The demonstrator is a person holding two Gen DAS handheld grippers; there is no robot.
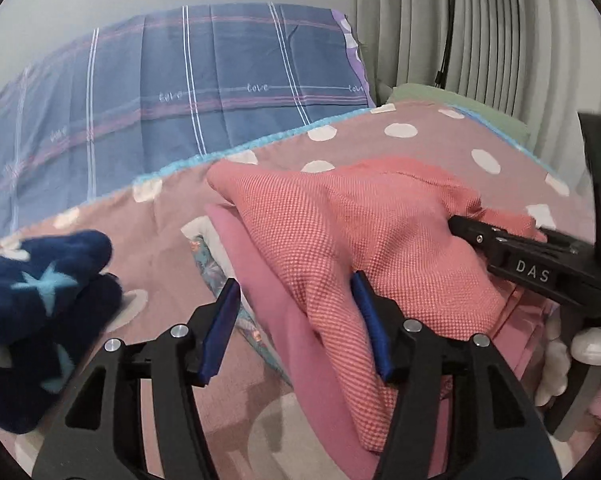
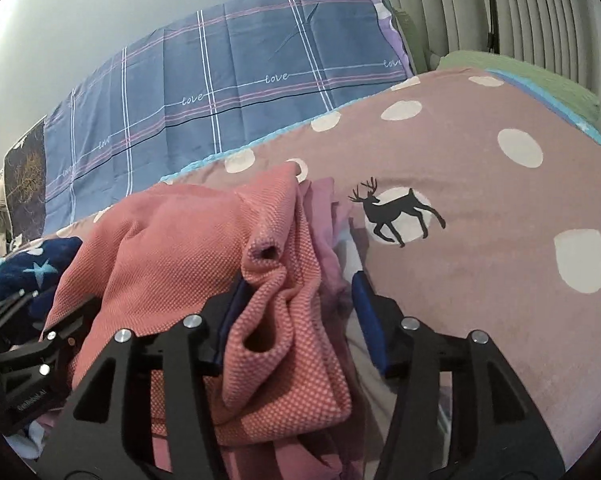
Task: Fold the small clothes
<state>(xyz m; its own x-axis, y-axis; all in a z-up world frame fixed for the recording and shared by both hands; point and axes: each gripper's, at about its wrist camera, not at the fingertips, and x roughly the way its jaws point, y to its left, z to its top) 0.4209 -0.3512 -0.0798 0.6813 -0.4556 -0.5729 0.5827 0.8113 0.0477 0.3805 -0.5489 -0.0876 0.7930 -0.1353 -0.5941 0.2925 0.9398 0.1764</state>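
Fabric of the coral knit garment lies bunched on the dotted bedspread, at 12 o'clock from both grippers. Left gripper and right gripper stand spread, pinching nothing; each should probably seek a separate corner before lifting.

A dusty pink blanket with white dots and a deer print is spread below a blue checked sheet; pleated curtains are seen behind.

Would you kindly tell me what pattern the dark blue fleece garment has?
The dark blue fleece garment has light blue stars, clearest in the left wrist view.
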